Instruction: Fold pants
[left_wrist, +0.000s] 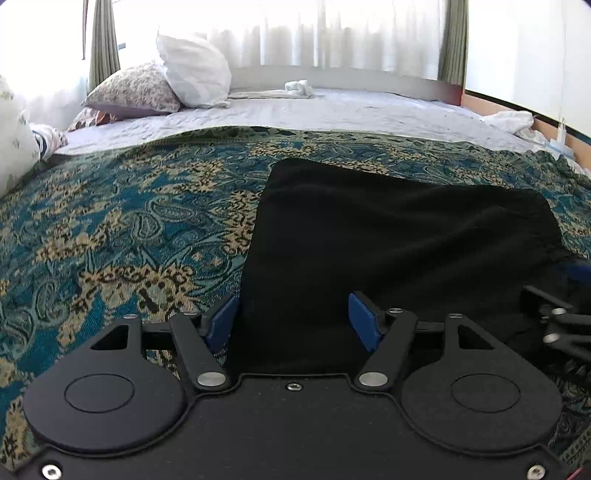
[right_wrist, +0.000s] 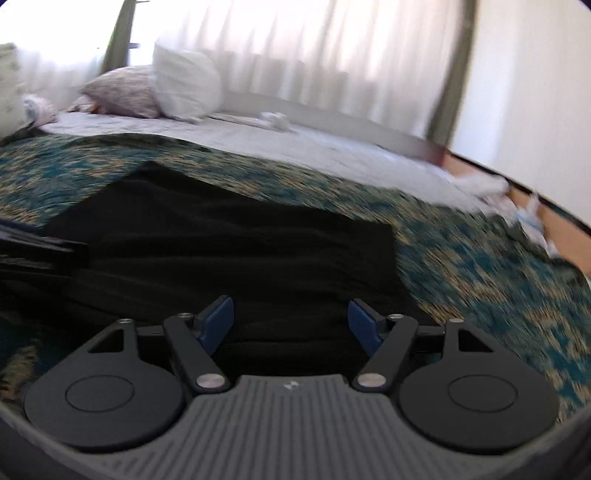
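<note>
Black pants (left_wrist: 388, 240) lie partly folded on the patterned bedspread (left_wrist: 110, 229), toward its near edge. Left gripper (left_wrist: 293, 321) and right gripper (right_wrist: 291, 321) both spread wide, holding nothing. Risk: grabbing only the top layer, so the fold slides apart.

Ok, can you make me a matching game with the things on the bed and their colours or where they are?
Things:
1. pants
2. patterned blanket
3. white pillow
4. left gripper

Descriptions:
A. teal and gold, spread under the pants
B. open, blue pads, at the near edge of the pants
C. black, lying flat
D. propped at the far left of the bed

Pairs: 1-C, 2-A, 3-D, 4-B
</note>
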